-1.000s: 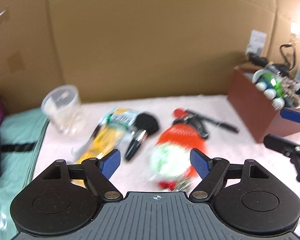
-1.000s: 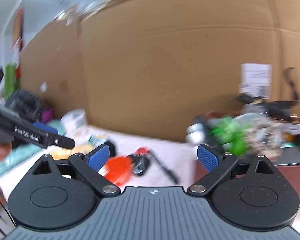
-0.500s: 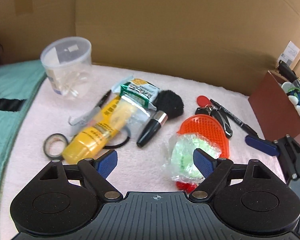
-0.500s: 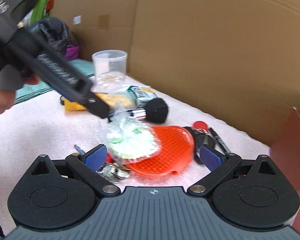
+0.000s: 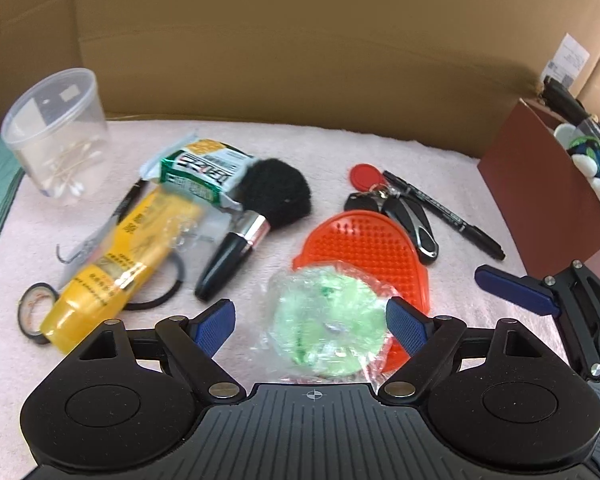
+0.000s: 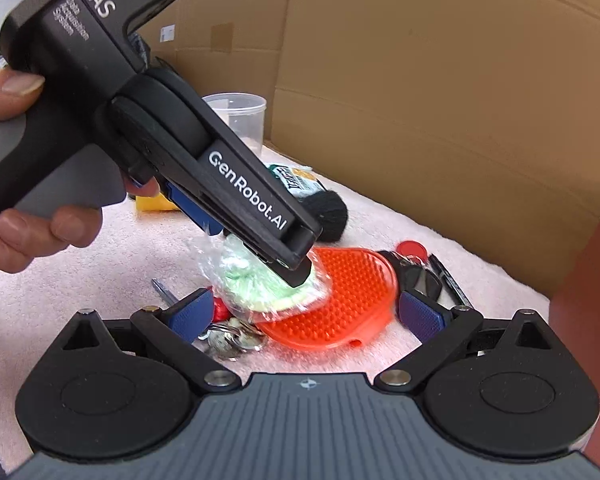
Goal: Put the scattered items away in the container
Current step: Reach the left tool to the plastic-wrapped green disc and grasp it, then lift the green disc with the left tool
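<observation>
The left gripper (image 5: pixel 310 326) was seen with jaws spread wide, straddling a green item in clear wrap (image 5: pixel 326 330); no pad contact could be made out. That item lay partly on the orange scrub pad (image 5: pixel 366 246) on the pink mat (image 5: pixel 452 184). The right gripper (image 6: pixel 306 314) was spread too, nothing clamped. The brown container (image 5: pixel 540 200) stood well apart at the right, already holding items.

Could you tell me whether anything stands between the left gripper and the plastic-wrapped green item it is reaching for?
Nothing visible does: the left gripper is open, its fingers straddling the wrapped green item, which lies partly on the orange scrubber.
</observation>
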Tool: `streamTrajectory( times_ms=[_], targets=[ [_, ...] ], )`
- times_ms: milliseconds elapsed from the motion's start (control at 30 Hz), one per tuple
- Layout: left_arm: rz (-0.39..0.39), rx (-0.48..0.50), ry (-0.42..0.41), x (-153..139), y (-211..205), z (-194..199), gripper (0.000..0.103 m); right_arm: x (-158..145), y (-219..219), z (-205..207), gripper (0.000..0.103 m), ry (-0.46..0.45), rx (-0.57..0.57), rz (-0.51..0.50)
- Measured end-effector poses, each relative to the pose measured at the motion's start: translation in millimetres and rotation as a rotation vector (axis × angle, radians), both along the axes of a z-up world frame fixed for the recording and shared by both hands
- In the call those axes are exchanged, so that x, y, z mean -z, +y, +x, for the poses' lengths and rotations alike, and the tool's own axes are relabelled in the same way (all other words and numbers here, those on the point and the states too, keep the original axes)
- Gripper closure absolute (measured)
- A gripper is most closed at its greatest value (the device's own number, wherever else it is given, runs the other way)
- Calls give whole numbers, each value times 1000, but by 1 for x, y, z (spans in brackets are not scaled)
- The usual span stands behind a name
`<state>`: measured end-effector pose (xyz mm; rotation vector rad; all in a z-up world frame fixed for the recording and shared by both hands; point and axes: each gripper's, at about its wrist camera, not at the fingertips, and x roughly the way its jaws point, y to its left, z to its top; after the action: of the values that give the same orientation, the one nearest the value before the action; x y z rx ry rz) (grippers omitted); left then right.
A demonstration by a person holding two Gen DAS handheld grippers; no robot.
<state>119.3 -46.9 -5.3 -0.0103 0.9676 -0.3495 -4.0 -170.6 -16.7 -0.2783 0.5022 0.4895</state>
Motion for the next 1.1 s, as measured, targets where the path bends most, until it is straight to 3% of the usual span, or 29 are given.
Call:
streamTrajectory(
  times_ms=[100,133,167,200,367,600,900,1100],
  targets=[
    [17,19,18,6,-7,-1,20,0,-10,-6,4,-7,20,-6],
    [21,23,24,7,-8,-1,26,-1,-13,-7,4,-13,26,-8],
    [16,27,26,8,-9,-2,38,-1,-16,-8,4,-15,30,-7],
    [11,25,21,8,-8,-3,42,-2,-18,-7,4,-13,35,-3],
    [18,12,-3,2,-4,-8,43,1,-24,-11,4,-1,47,23],
    [-57,-38,-34,-16,26,-15,43,2,-25,-3,4,-4,70,28],
    [-82,-132,-35,-17,72,-23,43,-7,-35,28,4,-54,216,58],
    [-85,-134,-34,-14,83,-35,43,-2,-21,24,4,-7,145,56]
  ],
)
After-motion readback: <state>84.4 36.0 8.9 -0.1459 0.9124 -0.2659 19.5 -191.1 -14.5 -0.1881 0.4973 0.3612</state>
